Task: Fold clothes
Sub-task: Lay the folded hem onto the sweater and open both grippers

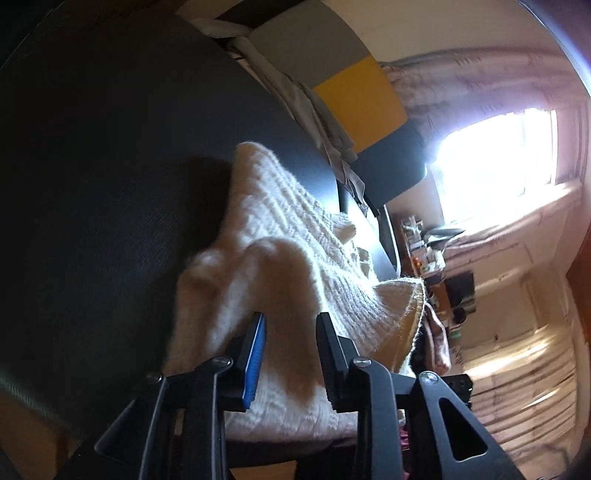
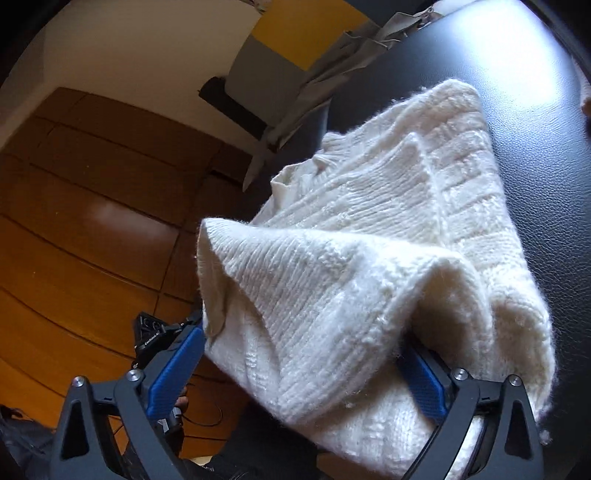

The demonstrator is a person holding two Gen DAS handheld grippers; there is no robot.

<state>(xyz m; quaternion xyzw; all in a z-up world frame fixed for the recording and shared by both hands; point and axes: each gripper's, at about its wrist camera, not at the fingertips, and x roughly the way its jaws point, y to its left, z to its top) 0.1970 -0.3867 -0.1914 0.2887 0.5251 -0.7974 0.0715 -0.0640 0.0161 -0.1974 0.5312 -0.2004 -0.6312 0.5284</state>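
My left claw point(image 1: 290, 354) and right claw point(image 2: 299, 373) each stand parted around bunched folds of the cream knit sweater point(image 2: 369, 240). It lies mid-frame on the dark surface point(image 2: 535, 129), near edge raised, ready, I judge, for folding over.

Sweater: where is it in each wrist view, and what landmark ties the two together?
Left wrist: sweater runs from centre to bottom, between the left gripper fingers, on the dark table.
Right wrist: sweater fills centre and lower right, draped over the open right gripper.
Shared landmark: yellow-and-grey panel.
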